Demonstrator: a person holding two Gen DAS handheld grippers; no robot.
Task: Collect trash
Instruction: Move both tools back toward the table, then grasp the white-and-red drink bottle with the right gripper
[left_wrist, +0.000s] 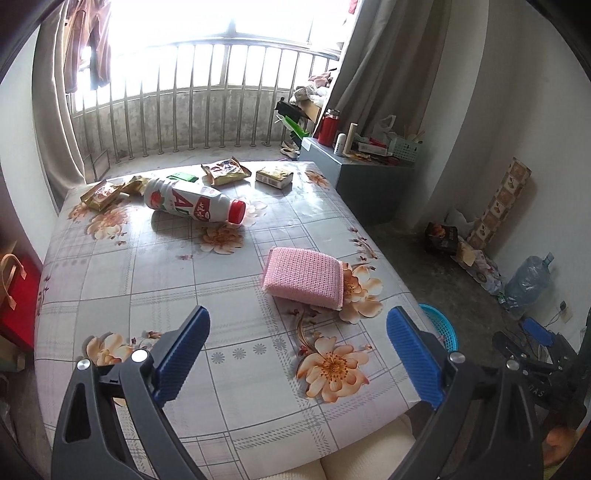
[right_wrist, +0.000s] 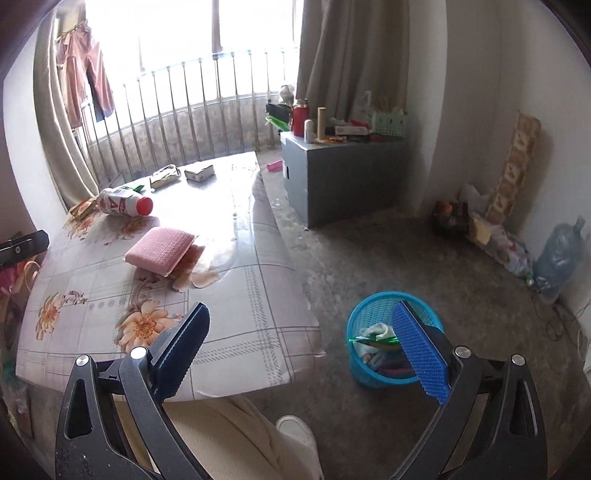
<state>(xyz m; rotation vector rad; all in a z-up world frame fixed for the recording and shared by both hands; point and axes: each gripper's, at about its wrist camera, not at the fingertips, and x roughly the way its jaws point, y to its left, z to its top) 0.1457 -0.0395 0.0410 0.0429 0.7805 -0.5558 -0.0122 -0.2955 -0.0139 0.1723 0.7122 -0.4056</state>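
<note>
The trash I have to collect lies along the far edge of the table (left_wrist: 110, 280): a white milk bottle (left_wrist: 192, 202) with a red cap lies on its side near the far left corner, cap pointing toward the right edge. Behind it I see a green packet (left_wrist: 181, 177), two crumpled gold wrappers (left_wrist: 100, 194) at the far left corner, a printed snack bag (left_wrist: 225, 170) toward the middle of the far edge, and a small yellowish box (left_wrist: 274, 176) just right of that bag. Nearer me, close to the right edge, a pink sponge pad (left_wrist: 304, 277) rests flat on the flowered tablecloth, well apart from the bottle. My left gripper (left_wrist: 297, 356) hangs over the near part of the table with its blue-padded jaws spread wide and nothing between them. My right gripper (right_wrist: 301, 352) is likewise wide apart and empty, held off the table's near right corner, with its right finger in front of the blue mesh wastebasket (right_wrist: 365, 321) that stands on the concrete floor beside the table. The basket already holds some scraps, among them a white crumpled piece and something green. Further off, a grey cabinet (right_wrist: 347, 177) carrying a red flask (right_wrist: 298, 117) and clutter stands by the curtain, and a large water jug (right_wrist: 559, 258) sits against the right wall.
</note>
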